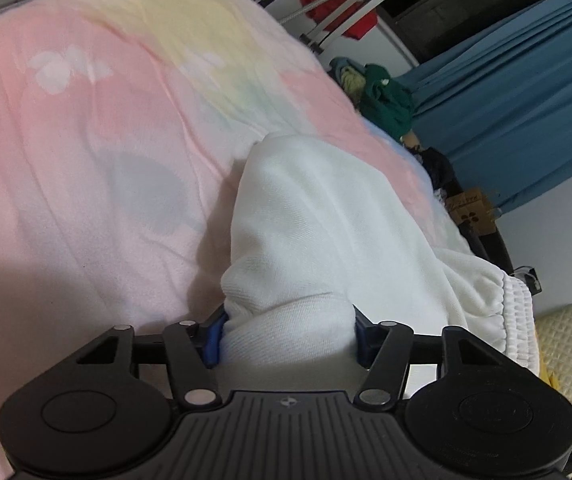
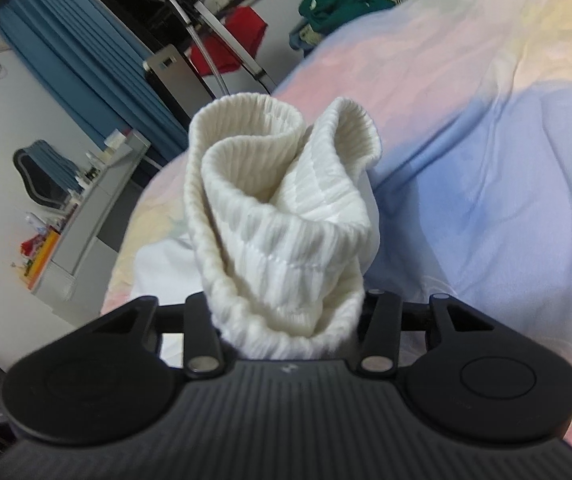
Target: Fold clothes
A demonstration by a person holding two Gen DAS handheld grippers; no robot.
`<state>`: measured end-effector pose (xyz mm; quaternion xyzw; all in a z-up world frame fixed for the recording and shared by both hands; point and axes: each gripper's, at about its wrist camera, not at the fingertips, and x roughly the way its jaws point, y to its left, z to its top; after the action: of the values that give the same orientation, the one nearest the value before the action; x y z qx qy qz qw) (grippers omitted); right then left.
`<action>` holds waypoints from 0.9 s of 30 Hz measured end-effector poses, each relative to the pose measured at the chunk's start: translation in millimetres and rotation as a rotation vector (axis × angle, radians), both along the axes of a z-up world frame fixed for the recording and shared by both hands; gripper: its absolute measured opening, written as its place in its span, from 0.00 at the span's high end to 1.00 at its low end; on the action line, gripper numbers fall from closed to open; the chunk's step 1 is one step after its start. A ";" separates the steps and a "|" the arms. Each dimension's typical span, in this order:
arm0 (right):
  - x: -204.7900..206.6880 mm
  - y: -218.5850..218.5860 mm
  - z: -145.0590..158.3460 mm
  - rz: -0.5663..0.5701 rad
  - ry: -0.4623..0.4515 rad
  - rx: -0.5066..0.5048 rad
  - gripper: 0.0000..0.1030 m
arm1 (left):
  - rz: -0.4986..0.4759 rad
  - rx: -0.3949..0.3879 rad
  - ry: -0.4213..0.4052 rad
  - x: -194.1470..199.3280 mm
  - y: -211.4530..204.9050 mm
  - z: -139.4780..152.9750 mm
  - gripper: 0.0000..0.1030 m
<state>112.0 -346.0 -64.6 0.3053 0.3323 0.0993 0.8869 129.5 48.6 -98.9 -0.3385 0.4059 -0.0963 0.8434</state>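
A white garment [image 1: 326, 216] lies across a pastel bedspread [image 1: 106, 140]. In the left wrist view my left gripper [image 1: 286, 336] is shut on a thick bunch of its smooth white fabric, with the blue pads [image 1: 211, 338] pressed against the bunch on both sides. The cloth trails away to the right, where a ribbed hem [image 1: 520, 320] shows. In the right wrist view my right gripper [image 2: 286, 320] is shut on the garment's ribbed band [image 2: 282, 208], which stands up in a curled fold between the fingers and hides the fingertips.
Blue curtains [image 1: 526, 112] hang beyond the bed. A heap of green clothes [image 1: 386, 96] lies at the bed's far edge. A metal rack with a red cloth [image 2: 242, 40], a grey desk [image 2: 94, 200] and a chair stand on the floor beside the bed.
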 end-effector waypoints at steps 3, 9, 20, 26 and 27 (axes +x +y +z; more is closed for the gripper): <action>-6.3 -0.7 9.3 -0.011 -0.041 0.004 0.57 | 0.003 -0.003 -0.034 -15.3 1.5 11.6 0.46; -21.7 -13.8 30.9 -0.034 -0.101 0.044 0.58 | -0.007 -0.027 -0.074 -29.8 -11.2 37.0 0.49; -18.6 -104.4 94.7 -0.212 -0.231 0.095 0.59 | -0.141 -0.042 -0.185 21.7 -112.9 115.2 0.49; 8.3 -211.3 101.0 -0.430 -0.267 0.163 0.59 | -0.296 -0.091 -0.252 110.3 -243.3 137.5 0.49; 13.2 -230.1 98.9 -0.462 -0.274 0.172 0.59 | -0.319 -0.106 -0.265 125.9 -267.5 136.5 0.49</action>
<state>125.2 -576.1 34.3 0.4306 0.1214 -0.0373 0.8935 255.4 -218.9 37.6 -0.2980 0.3345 -0.2935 0.8445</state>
